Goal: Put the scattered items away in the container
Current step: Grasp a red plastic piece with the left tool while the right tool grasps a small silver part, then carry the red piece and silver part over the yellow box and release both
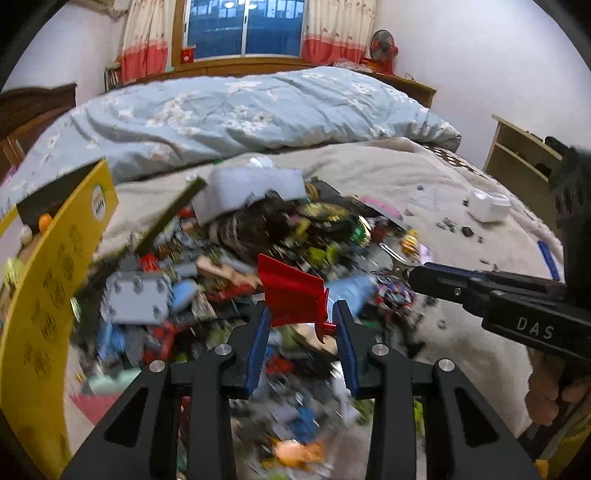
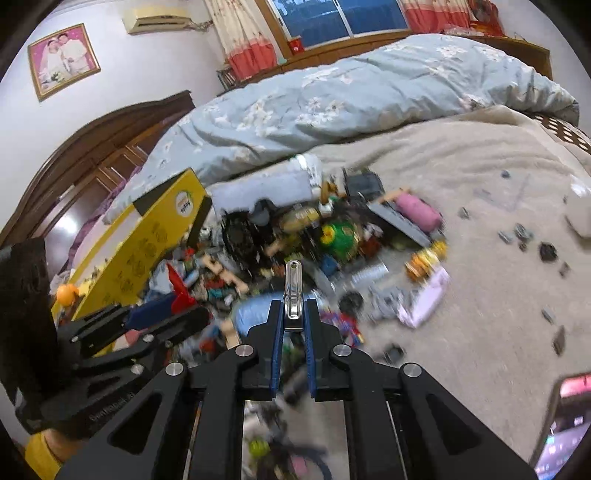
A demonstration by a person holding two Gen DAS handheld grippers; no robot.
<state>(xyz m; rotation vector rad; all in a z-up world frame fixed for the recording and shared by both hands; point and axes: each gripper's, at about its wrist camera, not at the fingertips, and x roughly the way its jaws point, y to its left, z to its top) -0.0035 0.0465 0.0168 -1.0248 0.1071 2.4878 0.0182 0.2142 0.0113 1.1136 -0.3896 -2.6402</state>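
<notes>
Left tongs [image 1: 301, 314] narrow, clamping a red plastic piece [image 1: 291, 295] by its lower edge. Right tongs [image 2: 293, 314] nearly closed on a metal clip [image 2: 293, 291]. Both above the toy pile [image 1: 258, 236] on the bed; yellow box [image 1: 55, 280] at left. Risk: the shallow hold lets the red piece pivot and drop back.

a heap of small plastic toy pieces [image 1: 258, 251] lies on the beige blanket [image 1: 369, 173] spread over the bed. the open yellow cardboard box [image 1: 48, 295] stands at the heap's left edge, touching it. behind the heap lies the rumpled pale-blue flowered quilt [image 1: 240, 110], and behind that the window [image 1: 245, 27]. a small white case [image 1: 487, 205] sits on the blanket well to the right of the heap, with a few loose dark bits [image 1: 454, 227] beside it.
</notes>
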